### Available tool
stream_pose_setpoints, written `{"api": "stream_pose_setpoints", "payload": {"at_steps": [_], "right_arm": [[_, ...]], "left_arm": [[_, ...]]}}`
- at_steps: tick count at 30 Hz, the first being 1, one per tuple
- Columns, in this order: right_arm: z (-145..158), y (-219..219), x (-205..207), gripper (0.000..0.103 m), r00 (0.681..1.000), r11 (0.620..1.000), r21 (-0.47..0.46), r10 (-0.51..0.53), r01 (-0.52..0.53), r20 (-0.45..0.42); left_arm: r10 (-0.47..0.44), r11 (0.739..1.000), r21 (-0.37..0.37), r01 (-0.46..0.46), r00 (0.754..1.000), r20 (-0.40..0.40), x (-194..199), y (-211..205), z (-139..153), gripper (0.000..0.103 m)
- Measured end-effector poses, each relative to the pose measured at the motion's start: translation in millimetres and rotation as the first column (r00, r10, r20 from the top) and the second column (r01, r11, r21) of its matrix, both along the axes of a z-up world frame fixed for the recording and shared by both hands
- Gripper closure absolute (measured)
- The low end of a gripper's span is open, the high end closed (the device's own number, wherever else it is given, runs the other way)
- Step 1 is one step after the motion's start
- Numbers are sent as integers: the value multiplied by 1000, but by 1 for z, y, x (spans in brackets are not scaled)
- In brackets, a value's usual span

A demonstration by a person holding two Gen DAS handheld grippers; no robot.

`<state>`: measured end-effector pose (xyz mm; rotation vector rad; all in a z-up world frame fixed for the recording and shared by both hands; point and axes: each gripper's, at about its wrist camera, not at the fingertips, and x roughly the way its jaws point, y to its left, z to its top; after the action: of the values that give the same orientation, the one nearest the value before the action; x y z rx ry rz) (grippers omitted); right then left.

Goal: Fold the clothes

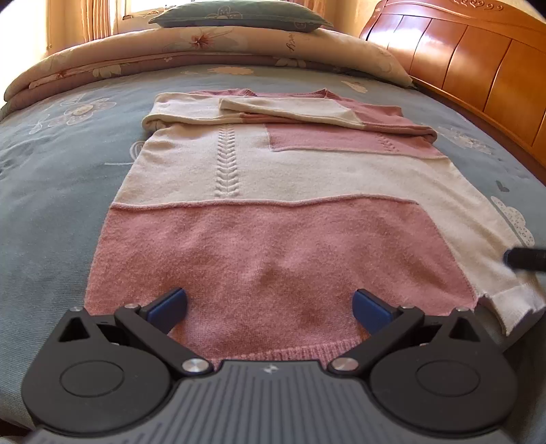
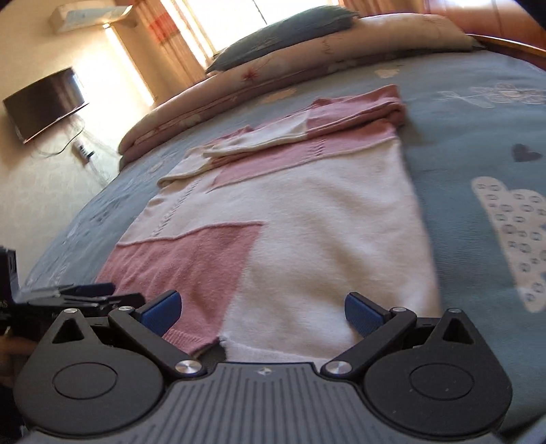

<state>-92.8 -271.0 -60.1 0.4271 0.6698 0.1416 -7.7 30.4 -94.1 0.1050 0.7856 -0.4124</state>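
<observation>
A pink and cream knit sweater [image 1: 273, 191] lies flat on the bed, its sleeves folded across the chest at the far end. It also shows in the right wrist view [image 2: 307, 222]. My left gripper [image 1: 269, 307] is open, its blue pads spread over the pink hem at the sweater's near left part. My right gripper [image 2: 262, 312] is open over the near hem, where pink meets cream. The tip of the right gripper shows at the right edge of the left wrist view [image 1: 525, 259]. The left gripper shows at the left of the right wrist view [image 2: 68, 297].
The bed has a blue-grey flowered sheet [image 1: 51, 164]. A folded floral quilt [image 1: 204, 44] and a dark pillow [image 1: 239, 15] lie at the far end. A wooden headboard [image 1: 477, 61] runs along the right. A wall television [image 2: 44, 102] hangs at the left.
</observation>
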Motion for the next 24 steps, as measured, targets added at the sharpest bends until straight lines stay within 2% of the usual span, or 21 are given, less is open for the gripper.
{"api": "stream_pose_setpoints", "payload": {"at_steps": [3, 8, 18, 20, 24], "right_arm": [[9, -9, 9, 0, 999, 999, -8, -32, 33, 41], [1, -15, 43, 0, 1000, 1000, 7, -28, 28, -7], [8, -47, 35, 0, 987, 986, 69, -157, 154, 46], [12, -43, 45, 0, 989, 990, 25, -138, 137, 52], [2, -40, 62, 0, 991, 991, 4, -133, 133, -6]], "left_arm": [[-1, 1000, 6, 1, 1000, -4, 1, 0, 1, 1], [-4, 1000, 17, 4, 1000, -6, 0, 0, 1, 1], [5, 999, 39, -4, 1000, -6, 3, -5, 0, 1], [5, 999, 39, -4, 1000, -9, 3, -4, 0, 1], [11, 999, 46, -10, 1000, -22, 5, -5, 1, 1]]}}
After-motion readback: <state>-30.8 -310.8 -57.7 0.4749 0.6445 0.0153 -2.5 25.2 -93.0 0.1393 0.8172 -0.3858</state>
